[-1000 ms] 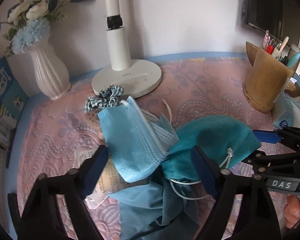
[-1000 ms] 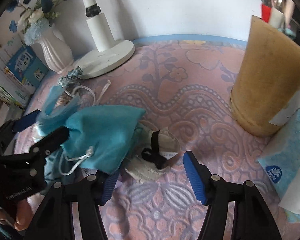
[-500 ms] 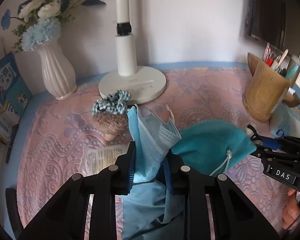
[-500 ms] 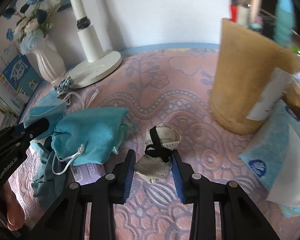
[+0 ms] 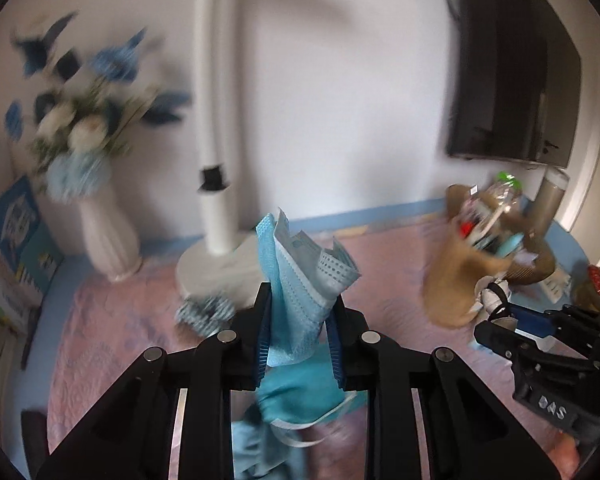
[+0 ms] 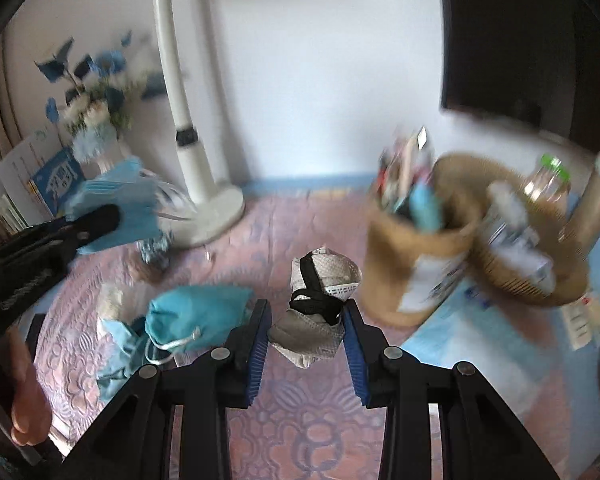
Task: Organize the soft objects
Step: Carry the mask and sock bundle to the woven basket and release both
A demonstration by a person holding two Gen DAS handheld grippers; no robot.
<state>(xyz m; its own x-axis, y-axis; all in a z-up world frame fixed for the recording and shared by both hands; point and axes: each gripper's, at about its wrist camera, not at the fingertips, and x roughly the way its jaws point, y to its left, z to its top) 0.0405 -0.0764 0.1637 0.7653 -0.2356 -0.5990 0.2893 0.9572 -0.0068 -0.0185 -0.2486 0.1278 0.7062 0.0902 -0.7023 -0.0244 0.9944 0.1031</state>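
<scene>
My left gripper (image 5: 298, 330) is shut on a bundle of light blue face masks (image 5: 296, 280), lifted above the pink table; their ear loops dangle below. The same masks (image 6: 116, 208) and the left gripper (image 6: 96, 220) show at the left of the right wrist view. My right gripper (image 6: 306, 332) is shut on a grey folded mask with a black strap (image 6: 320, 296), also held up in the air. That grey mask (image 5: 494, 296) shows at the tips of the right gripper (image 5: 500, 320) in the left wrist view. A teal drawstring pouch (image 6: 196, 316) and a teal cloth (image 6: 120, 348) lie on the table.
A white lamp base (image 6: 208, 212), a white vase of blue flowers (image 5: 104, 232) and a checked scrunchie (image 5: 204, 312) stand at the back left. A wooden pen holder (image 6: 416, 264) and a wicker basket (image 6: 540, 264) crowd the right. A person's fingers (image 6: 24, 404) appear at the lower left.
Both grippers closed, the left on the blue masks and the right on the grey mask, then rose off the table with them. The teal pouch stayed on the table.
</scene>
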